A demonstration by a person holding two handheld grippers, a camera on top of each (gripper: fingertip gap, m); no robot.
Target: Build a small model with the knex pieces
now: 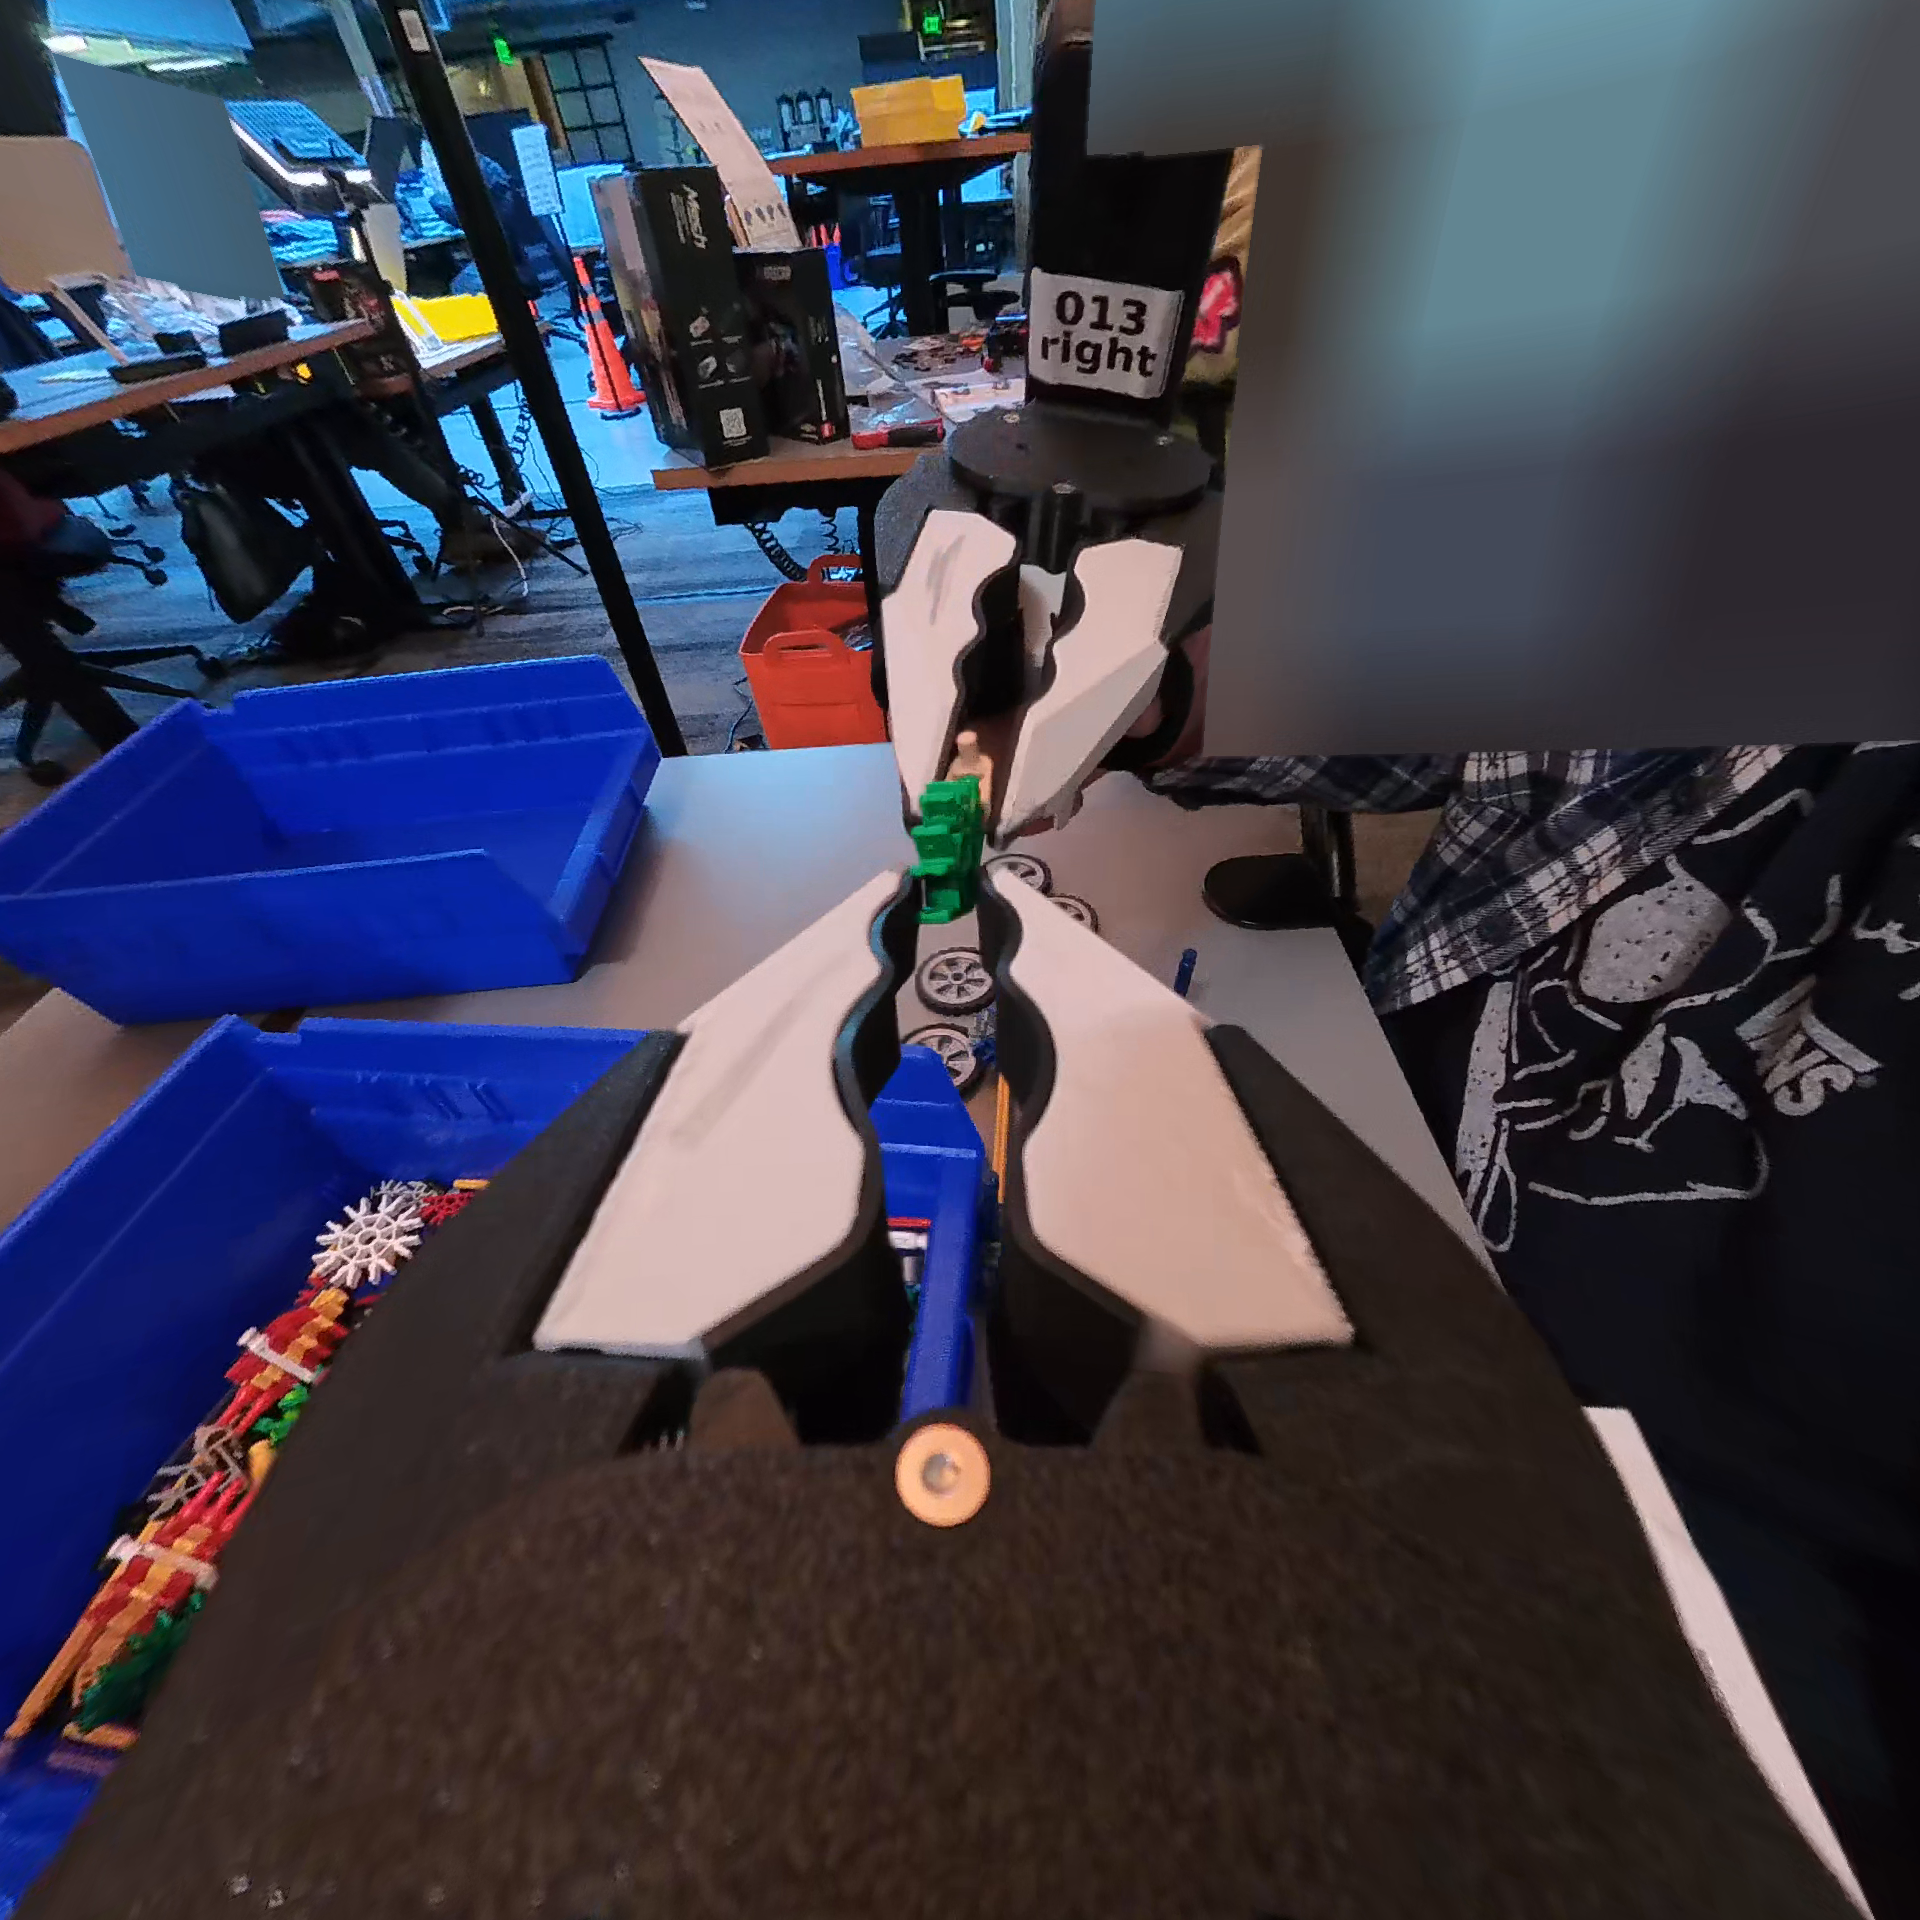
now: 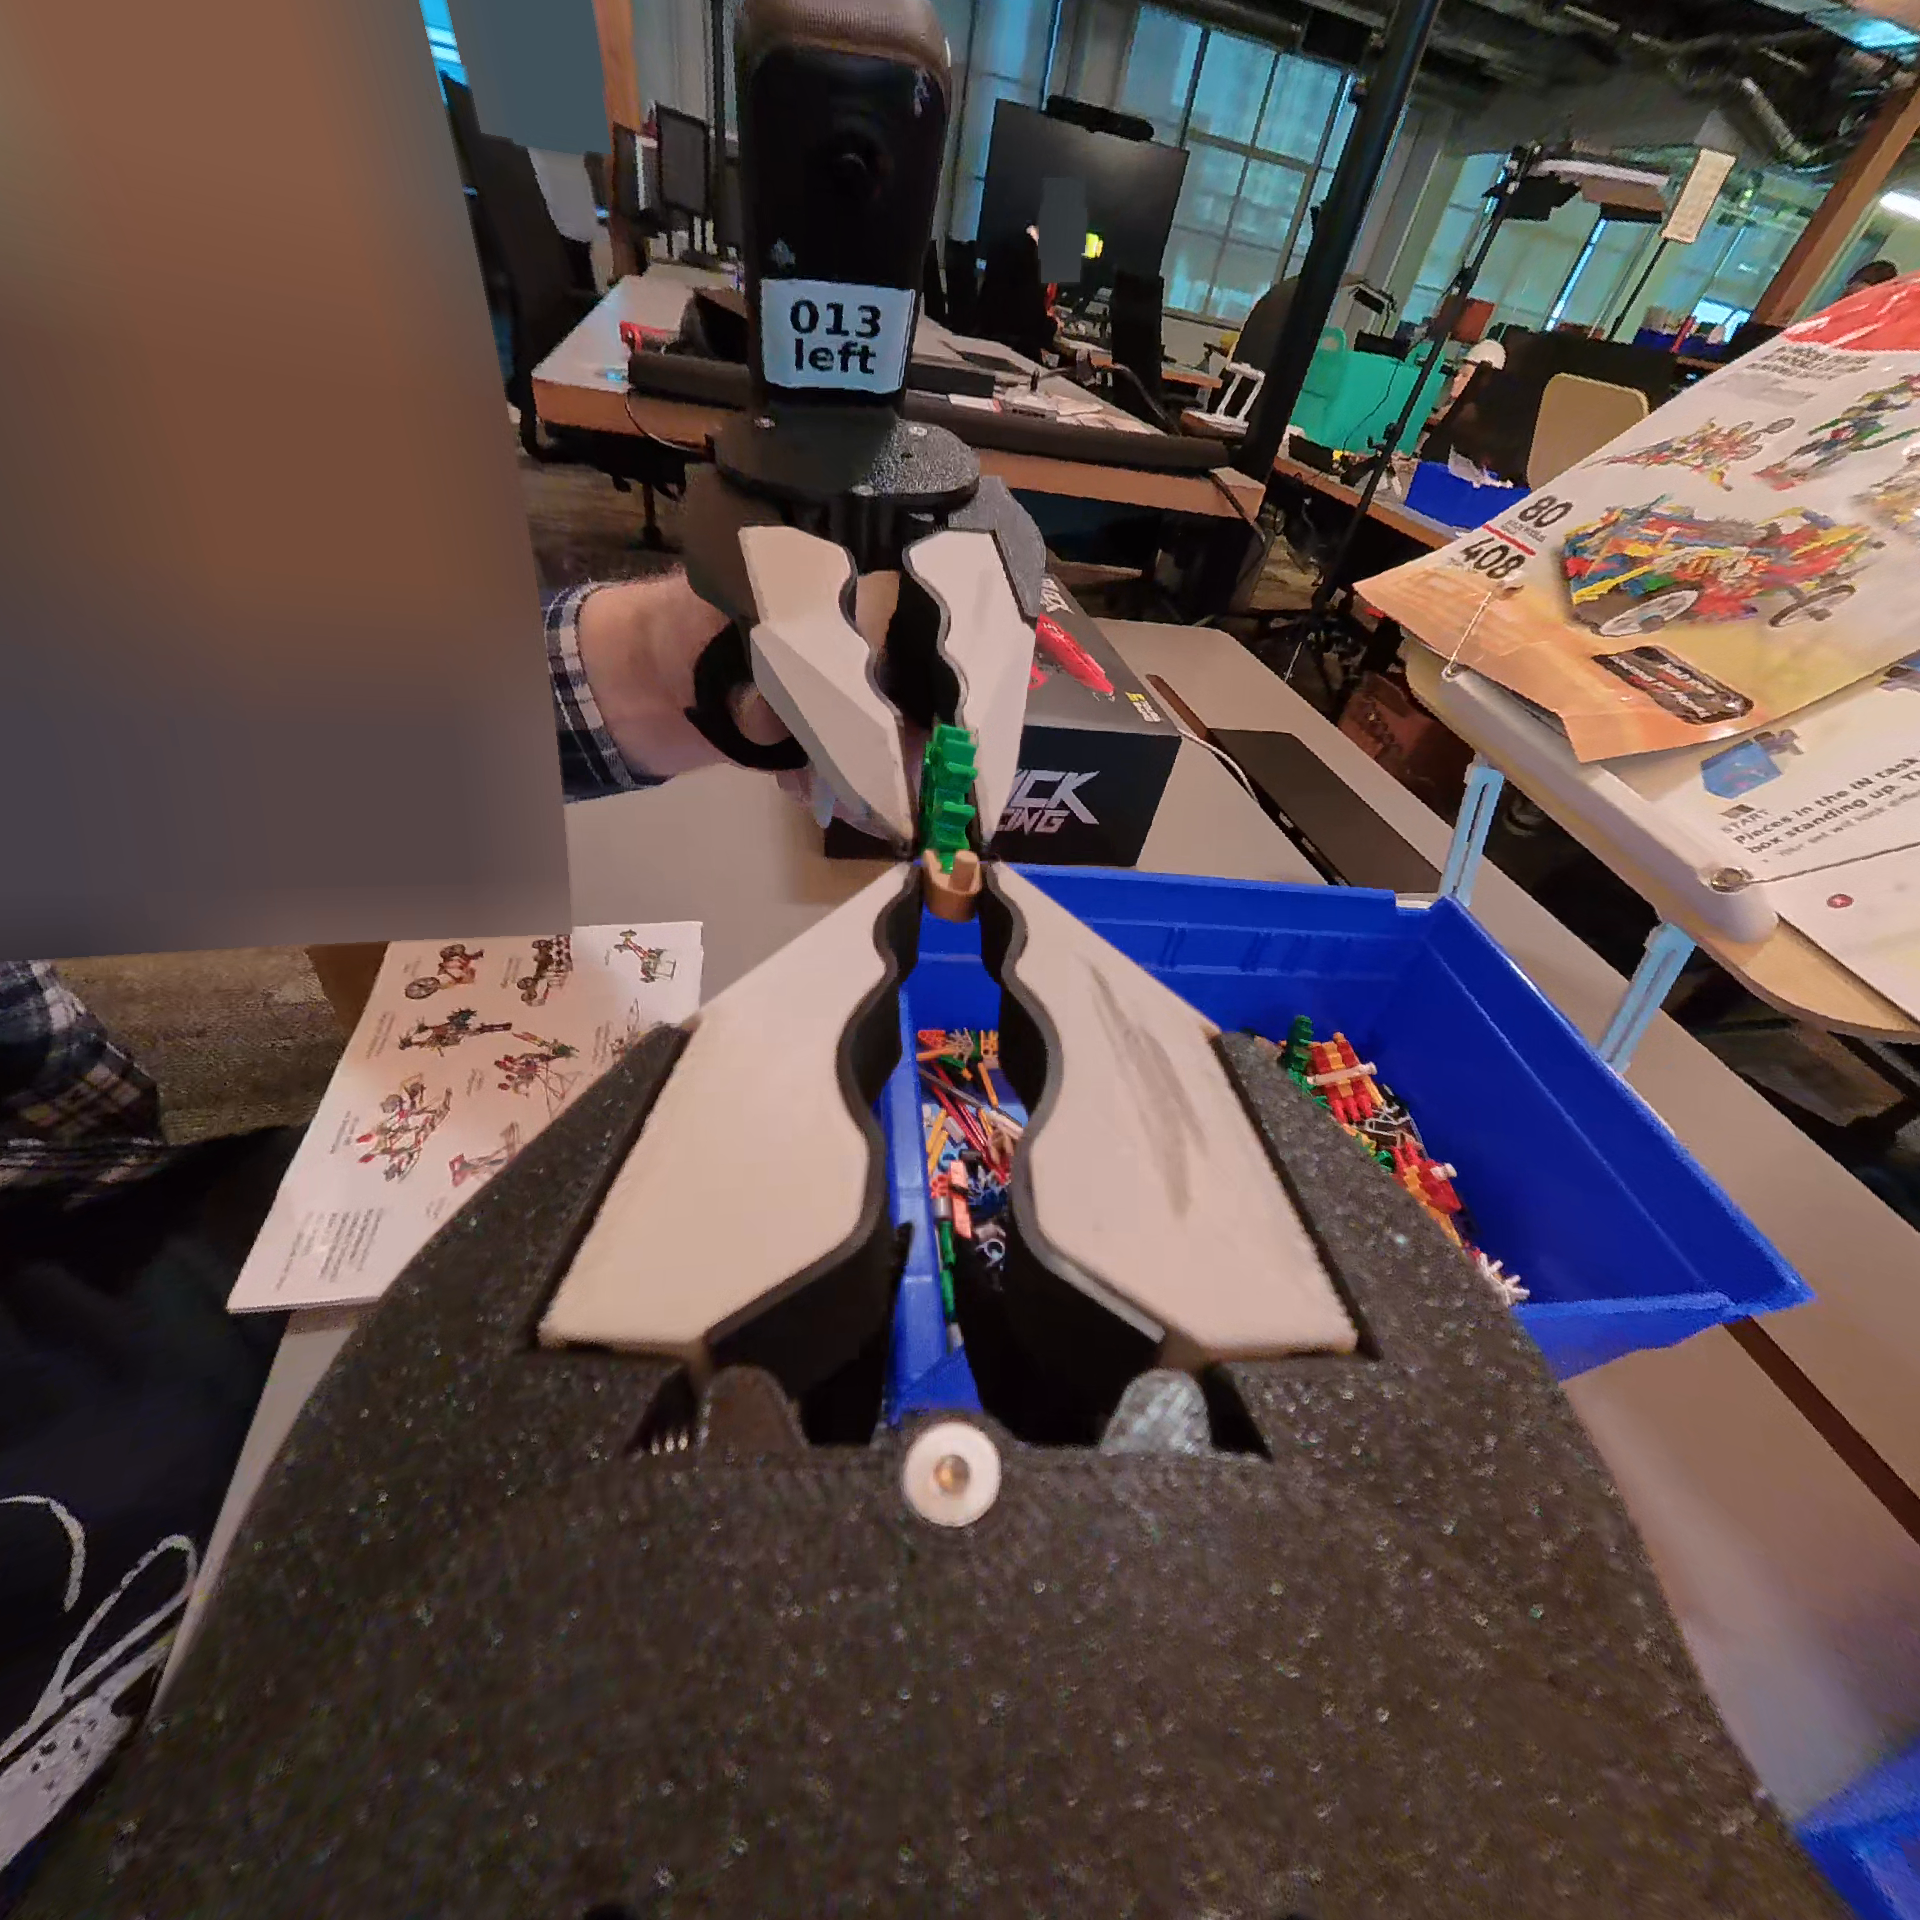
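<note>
Carefully now, with my left gripper (image 1: 948,883) pinched on the green connector stack (image 1: 948,847) and my right gripper (image 2: 948,878) clamped on the tan piece (image 2: 951,885), tips meeting above the blue bin (image 2: 1507,997) of parts, I judge both must stay firm and square so the pieces don't twist

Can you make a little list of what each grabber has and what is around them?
left gripper: shut on green piece
right gripper: shut on tan piece
pieces: touching end to end, above the table
full blue bin: many colourful pieces
empty blue bin: nothing visible inside
wheels: on table
booklet: flat on table
</note>
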